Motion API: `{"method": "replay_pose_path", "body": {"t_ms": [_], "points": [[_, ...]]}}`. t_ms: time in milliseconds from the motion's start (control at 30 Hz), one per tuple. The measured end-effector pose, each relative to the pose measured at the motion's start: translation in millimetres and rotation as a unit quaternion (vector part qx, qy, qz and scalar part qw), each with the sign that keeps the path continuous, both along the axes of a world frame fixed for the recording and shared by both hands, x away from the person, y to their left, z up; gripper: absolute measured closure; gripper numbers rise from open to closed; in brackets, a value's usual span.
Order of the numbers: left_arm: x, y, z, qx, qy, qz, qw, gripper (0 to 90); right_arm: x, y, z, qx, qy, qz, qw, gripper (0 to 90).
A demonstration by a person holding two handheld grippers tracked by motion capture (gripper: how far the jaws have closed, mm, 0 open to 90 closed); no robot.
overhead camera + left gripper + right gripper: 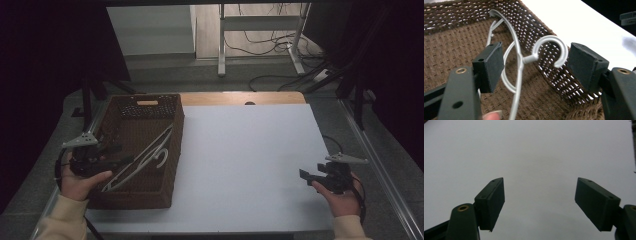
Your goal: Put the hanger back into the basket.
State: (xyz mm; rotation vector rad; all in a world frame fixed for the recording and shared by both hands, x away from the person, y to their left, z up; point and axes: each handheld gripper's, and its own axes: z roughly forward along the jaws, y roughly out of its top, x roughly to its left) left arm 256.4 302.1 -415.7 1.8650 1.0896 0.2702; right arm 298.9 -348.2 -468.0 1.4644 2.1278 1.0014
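Note:
A brown wicker basket [176, 150] stands on the left part of the white table [250, 160]. Light grey clothes hangers [145, 159] lie inside it, leaning on its right wall. My left gripper [119, 155] is held over the basket's near left side, jaws open. In the left gripper view a hanger's hook [549, 40] sits between the pads of that gripper [535, 53], which do not press on it, above the woven basket floor [454, 50]. My right gripper [307, 176] hovers at the table's near right, open. Its jaws [540, 185] have nothing between them over bare table [531, 150].
A wooden strip [240, 98] runs along the table's far edge. Beyond it are a metal stand [260, 30] and loose cables [270, 45] on the floor. Dark curtains flank both sides, and a metal rail [380, 160] runs along the right.

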Motion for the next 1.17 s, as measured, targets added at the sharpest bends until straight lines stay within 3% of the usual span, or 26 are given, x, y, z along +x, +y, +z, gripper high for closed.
{"method": "replay_pose_path", "body": {"t_ms": [133,233,433,567,900,1167], "points": [[-2.0,-11.6,-3.4,0.002,0.007,-0.008,0.9999,27.5,1.1,5.2,0.3,0.001,0.000,0.018,0.9998,23.5],[-4.7,-23.4,-7.7,0.005,0.009,-0.012,0.9999,26.6,2.1,12.2,1.4,0.008,-0.003,0.058,0.9983,23.3],[-16.0,-36.0,-13.0,0.004,0.000,-0.003,1.0000,26.4,1.4,18.9,1.0,0.010,0.001,0.099,0.9951,23.0],[-23.9,-41.5,-16.2,0.003,0.001,-0.015,0.9999,26.0,2.6,21.4,-1.6,0.010,0.009,0.111,0.9937,23.0],[-27.9,-47.3,-19.3,0.001,-0.002,-0.007,1.0000,26.2,4.2,22.2,0.2,0.018,0.010,0.151,0.9883,22.9],[-28.6,-44.1,-20.6,0.005,-0.010,-0.007,0.9999,25.8,5.7,24.2,-3.2,0.020,0.018,0.157,0.9872,22.6]]}}
